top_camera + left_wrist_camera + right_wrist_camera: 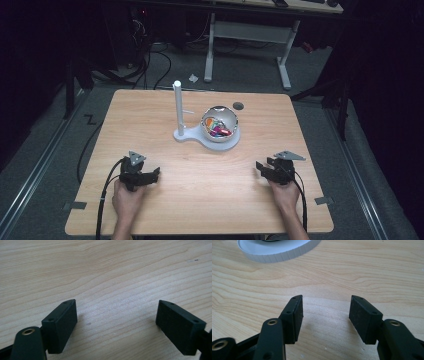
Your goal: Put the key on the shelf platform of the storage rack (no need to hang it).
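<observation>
The wooden table (200,200) carried, past its middle, a white stand (192,136) with an upright white post (177,107) and a shiny metal bowl (220,125) seated on its round base. The bowl held a heap of small coloured pieces — orange, red, pink, a little blue (too small to name). The high view gave bowl and contents; the right gripper view caught just the ribbed white rim of the base (279,251), and the left gripper view bare wood. The left gripper (116,315) rested near the front left edge, jaws wide, nothing between them. The right gripper (325,312) — front right, well apart from the bowl — stood wide too, empty.
</observation>
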`<state>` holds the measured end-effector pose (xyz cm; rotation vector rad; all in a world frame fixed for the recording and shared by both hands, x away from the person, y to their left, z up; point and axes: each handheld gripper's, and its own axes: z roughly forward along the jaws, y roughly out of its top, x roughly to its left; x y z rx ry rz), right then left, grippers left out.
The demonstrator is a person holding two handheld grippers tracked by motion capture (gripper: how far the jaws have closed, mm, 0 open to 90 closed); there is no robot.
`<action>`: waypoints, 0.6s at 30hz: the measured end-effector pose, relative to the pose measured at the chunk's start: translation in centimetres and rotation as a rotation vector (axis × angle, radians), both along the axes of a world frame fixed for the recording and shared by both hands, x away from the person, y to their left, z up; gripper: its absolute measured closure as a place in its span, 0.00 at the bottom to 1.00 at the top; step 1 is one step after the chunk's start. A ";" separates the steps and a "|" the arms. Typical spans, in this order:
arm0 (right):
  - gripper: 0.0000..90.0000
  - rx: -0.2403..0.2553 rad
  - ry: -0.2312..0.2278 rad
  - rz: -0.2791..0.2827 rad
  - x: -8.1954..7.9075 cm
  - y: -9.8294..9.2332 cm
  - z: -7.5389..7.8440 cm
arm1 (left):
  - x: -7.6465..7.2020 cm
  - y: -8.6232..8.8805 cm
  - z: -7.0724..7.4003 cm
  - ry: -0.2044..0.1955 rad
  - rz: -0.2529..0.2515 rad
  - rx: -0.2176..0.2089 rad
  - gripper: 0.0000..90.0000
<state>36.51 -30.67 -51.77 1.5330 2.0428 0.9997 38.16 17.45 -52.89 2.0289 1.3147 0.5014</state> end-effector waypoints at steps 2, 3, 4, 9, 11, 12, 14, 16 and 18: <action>0.50 0.001 -0.002 -0.004 0.0 0.0 0.0 | 0.0 0.0 0.0 0.000 0.000 0.000 0.20; 0.50 -0.005 0.000 -0.005 0.0 0.0 0.0 | 0.0 0.0 0.0 0.000 0.000 0.000 0.20; 0.50 -0.005 0.000 -0.005 0.0 0.0 0.0 | 0.0 0.0 0.0 0.000 0.000 0.000 0.20; 0.47 -0.052 0.033 -0.008 0.0 0.4 -0.1 | 0.0 0.0 0.0 0.000 0.000 0.000 0.20; 0.47 -0.068 0.031 -0.007 0.0 0.5 -0.1 | 0.0 0.0 0.0 0.000 0.001 0.000 0.20; 0.47 -0.110 0.025 -0.006 -0.1 0.9 -0.1 | 0.0 0.0 0.0 0.000 0.000 0.000 0.20; 0.47 -0.127 0.023 -0.002 -0.1 1.2 -0.1 | 0.0 0.0 0.0 0.001 -0.001 0.001 0.20; 0.47 -0.125 0.023 -0.001 -0.1 1.2 -0.1 | 0.0 0.0 0.0 0.000 0.000 0.000 0.20; 0.47 -0.125 0.023 -0.001 -0.1 1.2 -0.1 | 0.0 0.0 0.0 0.000 -0.001 0.001 0.20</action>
